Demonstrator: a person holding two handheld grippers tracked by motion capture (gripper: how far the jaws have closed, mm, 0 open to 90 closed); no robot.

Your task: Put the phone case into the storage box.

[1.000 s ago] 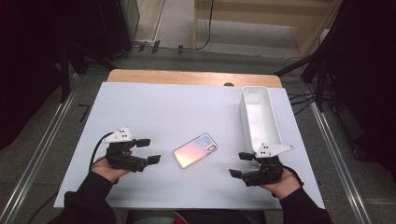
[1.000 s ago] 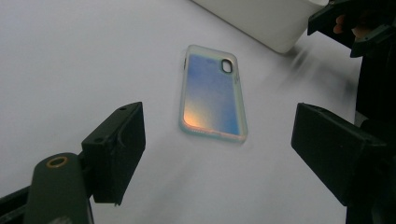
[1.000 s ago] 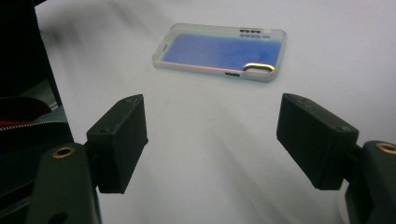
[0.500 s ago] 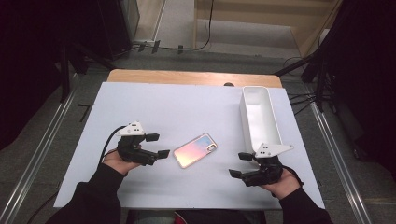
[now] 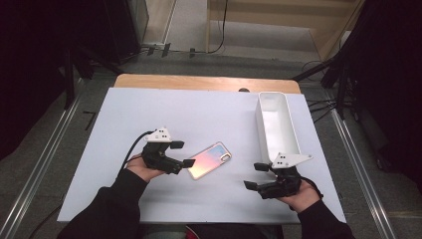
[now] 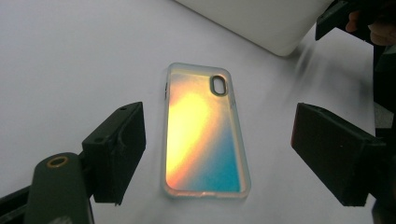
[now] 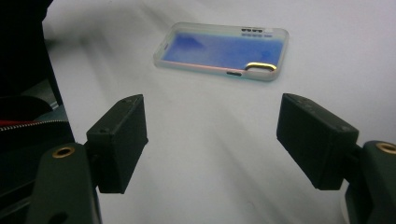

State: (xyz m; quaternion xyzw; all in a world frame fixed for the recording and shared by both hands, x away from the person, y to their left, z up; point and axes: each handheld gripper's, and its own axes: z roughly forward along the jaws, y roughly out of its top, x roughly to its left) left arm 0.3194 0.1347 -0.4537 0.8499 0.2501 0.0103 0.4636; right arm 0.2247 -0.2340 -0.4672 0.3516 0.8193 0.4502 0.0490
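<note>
An iridescent phone case (image 5: pixel 211 160) lies flat on the white table (image 5: pixel 209 114), near its middle front. My left gripper (image 5: pixel 182 154) stands open right at the case's near end, its jaws apart on either side of that end without touching it. In the left gripper view the case (image 6: pixel 205 135) lies between the two spread black jaws, camera cut-out at the far end. My right gripper (image 5: pixel 257 176) rests open near the front right, pointing toward the case (image 7: pixel 222 45), which lies well ahead of its jaws.
A long white bin (image 5: pixel 276 126) stands on the right side of the table, its near end just behind the right gripper. A wooden table edge (image 5: pixel 204 82) runs along the back. Dark stands and cables flank the table.
The left hand has slid rightward across the table until its open jaws reached the case's near end. The right hand and the case have stayed put.
</note>
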